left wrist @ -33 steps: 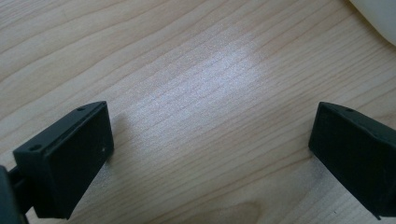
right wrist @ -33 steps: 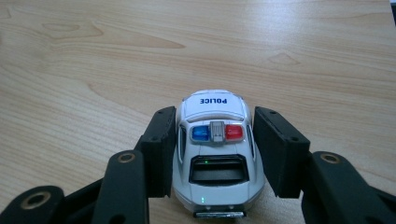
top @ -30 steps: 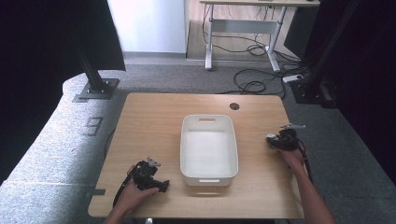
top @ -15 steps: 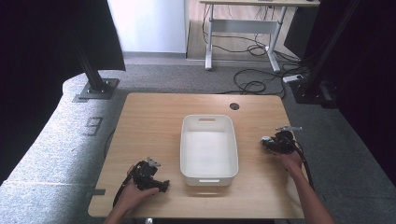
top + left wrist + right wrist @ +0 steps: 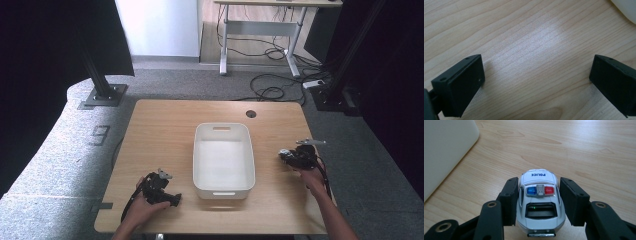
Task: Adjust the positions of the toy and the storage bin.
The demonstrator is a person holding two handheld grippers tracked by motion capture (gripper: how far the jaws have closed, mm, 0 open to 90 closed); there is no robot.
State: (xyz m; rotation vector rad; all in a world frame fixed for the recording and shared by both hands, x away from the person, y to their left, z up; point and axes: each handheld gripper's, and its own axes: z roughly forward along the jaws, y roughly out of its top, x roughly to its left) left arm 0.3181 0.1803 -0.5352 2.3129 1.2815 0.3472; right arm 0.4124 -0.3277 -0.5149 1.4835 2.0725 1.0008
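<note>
**Toy police car pinched in my right gripper, white bin waiting at centre**

My right gripper [image 5: 537, 202] pinches a white toy police car [image 5: 539, 200] by its flanks, one black pad against each door, the "POLICE" hood pointing away from me and the red-and-blue light bar facing up. Gripping across the narrow width suits the car: the sides are its flattest faces, and the wheels hang free beneath. In the high view my right gripper [image 5: 295, 157] sits at about three o'clock from the white plastic bin [image 5: 223, 185], near its right wall but apart from it. The jaws aim toward the bin, whose rounded corner [image 5: 449, 150] shows at ten o'clock in the right gripper view. I judge the car is bound for that bin, which looks empty, so the next move would call for clearing its rim before letting go.

My left gripper [image 5: 162, 190] rests low on the wooden table [image 5: 165, 130] at about eight o'clock from the bin. Its fingers [image 5: 461, 85] are spread wide over bare wood, nothing between them, parked out of the way while my right hand works.
</note>
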